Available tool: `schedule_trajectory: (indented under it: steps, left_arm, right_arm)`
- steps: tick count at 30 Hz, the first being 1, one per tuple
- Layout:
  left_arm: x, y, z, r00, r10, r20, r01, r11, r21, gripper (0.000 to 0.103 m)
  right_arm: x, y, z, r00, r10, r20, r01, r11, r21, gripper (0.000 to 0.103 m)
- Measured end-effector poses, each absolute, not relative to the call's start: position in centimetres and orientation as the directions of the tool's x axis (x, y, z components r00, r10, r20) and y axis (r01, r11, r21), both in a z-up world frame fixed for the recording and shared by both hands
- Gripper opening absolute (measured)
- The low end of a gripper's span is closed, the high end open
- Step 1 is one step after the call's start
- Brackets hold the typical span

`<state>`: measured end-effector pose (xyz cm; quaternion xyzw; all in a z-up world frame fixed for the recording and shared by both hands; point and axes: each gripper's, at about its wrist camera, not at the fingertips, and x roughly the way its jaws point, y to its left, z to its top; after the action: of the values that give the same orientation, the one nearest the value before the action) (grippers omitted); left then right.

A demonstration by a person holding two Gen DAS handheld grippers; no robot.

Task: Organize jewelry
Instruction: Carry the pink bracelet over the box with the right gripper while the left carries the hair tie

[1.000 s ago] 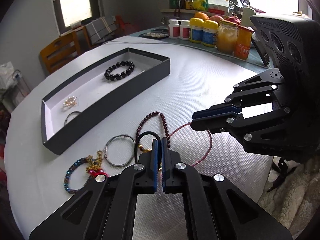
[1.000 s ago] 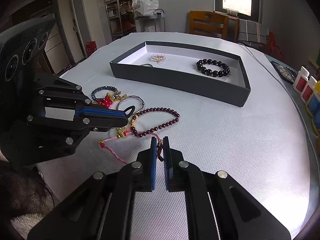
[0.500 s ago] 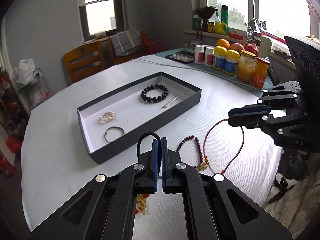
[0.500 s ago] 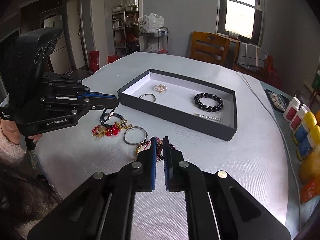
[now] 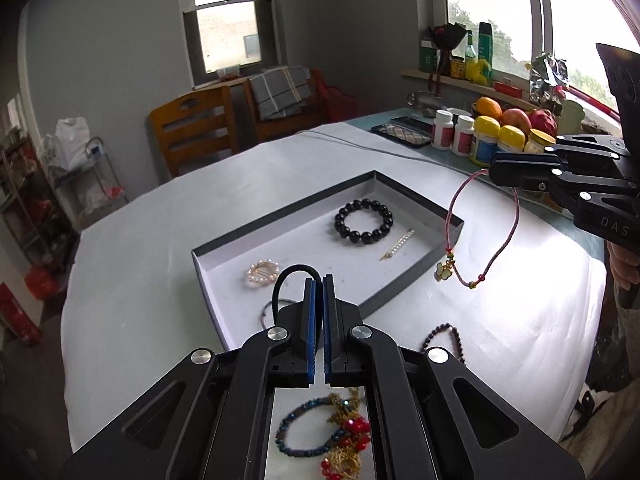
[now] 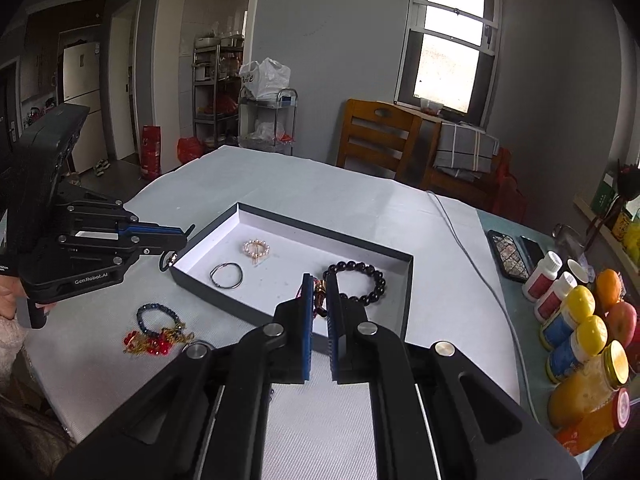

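1. Both grippers are now lifting clear of the surface (image 5: 132, 264); a second ago they were low among the loose jewelry, each already pinched shut.
2. The left gripper (image 5: 319, 284) is clamping a black hair tie (image 5: 289, 276), whose loop is standing up above the near end of the box (image 5: 416, 276); a moment ago it was over the loose pieces in front of the box.
3. The right gripper (image 5: 496, 168) is gripping a pink cord bracelet (image 5: 500, 240), which is now dangling free with its charm swinging beside the box's right corner instead of trailing on the surface.
4. Inside the box are lying a black bead bracelet (image 5: 363, 221), a pearl clip (image 5: 262, 273), a pin (image 5: 397, 245) and a ring (image 6: 226, 275).
5. Left outside, in front of the box, are a dark bead string (image 5: 444, 340) and a blue-and-red tangle (image 5: 332, 436).
6. To me, both carried pieces look ready for dropping into the box; the loose ones are waiting.
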<state>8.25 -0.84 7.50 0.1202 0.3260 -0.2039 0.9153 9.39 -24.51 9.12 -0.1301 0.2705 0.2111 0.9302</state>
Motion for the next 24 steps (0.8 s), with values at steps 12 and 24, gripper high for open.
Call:
schedule_trajectory:
  steps: [12,24]
  left_arm:
    - [14.0,-0.3,5.6,0.695,-0.224,-0.683,0.376,0.923,0.08,0.003]
    - [16.7,0.1,2.8,0.642,-0.195,-0.741,0.365,0.928,0.072,0.003]
  right_arm:
    - [15.2,-22.0,8.4,0.763,0.313,-0.565,-0.447,0.888,-0.111,0.006]
    - [19.3,-20.0,3.5,0.673,0.37,-0.64,-0.473,0.881,0.012,0.006]
